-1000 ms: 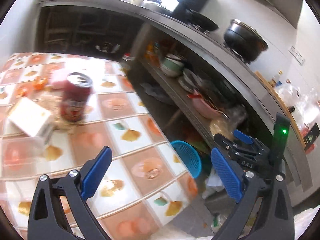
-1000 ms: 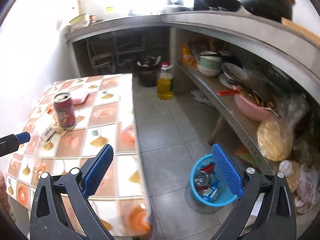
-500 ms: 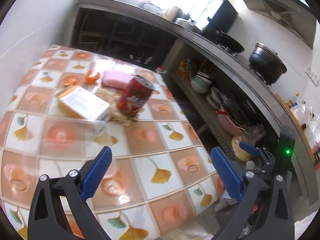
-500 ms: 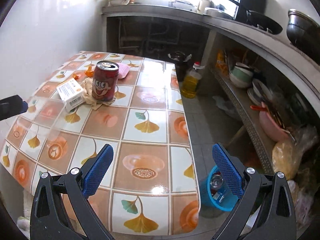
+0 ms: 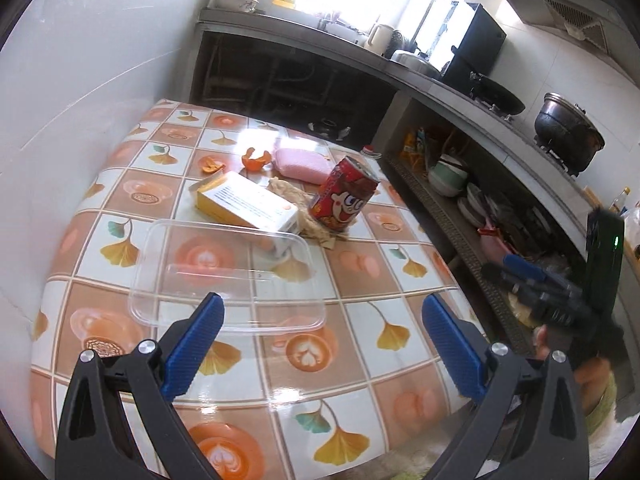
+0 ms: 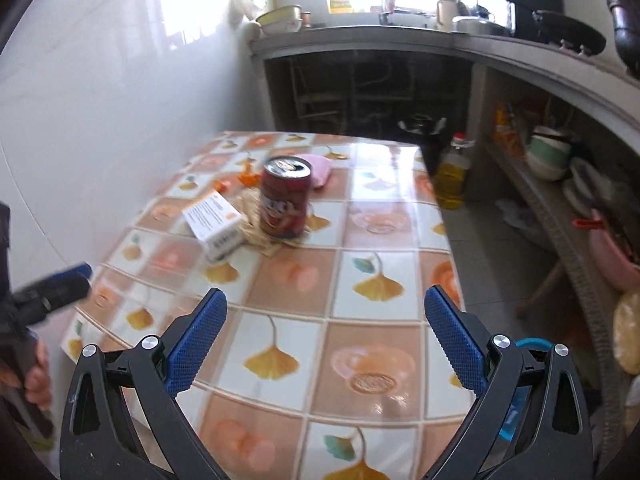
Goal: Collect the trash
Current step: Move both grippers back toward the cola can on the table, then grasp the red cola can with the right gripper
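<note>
On the tiled table [image 5: 360,280] stand a red drink can [image 5: 345,193] [image 6: 285,196], a white and yellow carton [image 5: 246,200] [image 6: 214,222], crumpled brown paper [image 5: 304,212], orange peels [image 5: 256,158], a pink sponge [image 5: 302,163] and a clear plastic lid [image 5: 224,272]. My left gripper [image 5: 320,344] hovers open over the table's near edge, just short of the lid. My right gripper [image 6: 324,344] is open above the table's near right part, well short of the can. Neither holds anything.
A blue basket [image 6: 528,344] shows by the table's right side on the floor. An oil bottle [image 6: 452,176] stands past the far table corner. Shelves of dishes [image 5: 452,176] and a counter with pots [image 5: 568,136] run along the right. A white wall [image 5: 80,100] borders the left.
Both grippers have swung from the floor and the blue basket back toward the table. The can and carton now lie ahead of both, and the clear lid has come into the left view.
</note>
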Available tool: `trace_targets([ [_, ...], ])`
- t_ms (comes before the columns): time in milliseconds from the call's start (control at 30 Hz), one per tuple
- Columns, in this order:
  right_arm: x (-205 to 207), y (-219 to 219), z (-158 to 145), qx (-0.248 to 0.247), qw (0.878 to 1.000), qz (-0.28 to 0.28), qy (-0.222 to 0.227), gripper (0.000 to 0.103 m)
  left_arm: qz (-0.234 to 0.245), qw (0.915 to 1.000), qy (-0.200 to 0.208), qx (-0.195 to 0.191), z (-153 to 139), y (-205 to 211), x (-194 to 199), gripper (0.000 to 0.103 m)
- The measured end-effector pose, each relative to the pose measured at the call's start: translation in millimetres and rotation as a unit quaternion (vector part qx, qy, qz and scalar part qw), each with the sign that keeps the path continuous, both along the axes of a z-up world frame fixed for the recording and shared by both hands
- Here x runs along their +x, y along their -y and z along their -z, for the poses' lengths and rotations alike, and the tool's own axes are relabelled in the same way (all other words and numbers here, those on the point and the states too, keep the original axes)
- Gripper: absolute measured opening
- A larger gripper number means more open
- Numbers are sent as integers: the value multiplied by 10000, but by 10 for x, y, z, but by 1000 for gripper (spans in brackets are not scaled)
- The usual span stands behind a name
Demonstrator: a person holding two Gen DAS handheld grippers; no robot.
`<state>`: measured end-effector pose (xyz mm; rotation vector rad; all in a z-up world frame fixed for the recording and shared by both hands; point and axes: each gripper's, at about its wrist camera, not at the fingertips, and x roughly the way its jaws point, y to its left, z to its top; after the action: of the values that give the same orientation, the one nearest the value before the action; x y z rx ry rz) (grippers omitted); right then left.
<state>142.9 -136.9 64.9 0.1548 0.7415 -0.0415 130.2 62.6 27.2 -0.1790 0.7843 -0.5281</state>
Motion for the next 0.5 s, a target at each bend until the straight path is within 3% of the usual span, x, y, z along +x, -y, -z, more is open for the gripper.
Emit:
trace_targets([
  [233,474,104,-4,686,9976,-114,-44,95,-65,9999,-63,99,109,15,43,97],
  [500,1288,-26,191,874,9945,-463,-336,95,-121,9985,-356,-388,197,-23,224,97],
])
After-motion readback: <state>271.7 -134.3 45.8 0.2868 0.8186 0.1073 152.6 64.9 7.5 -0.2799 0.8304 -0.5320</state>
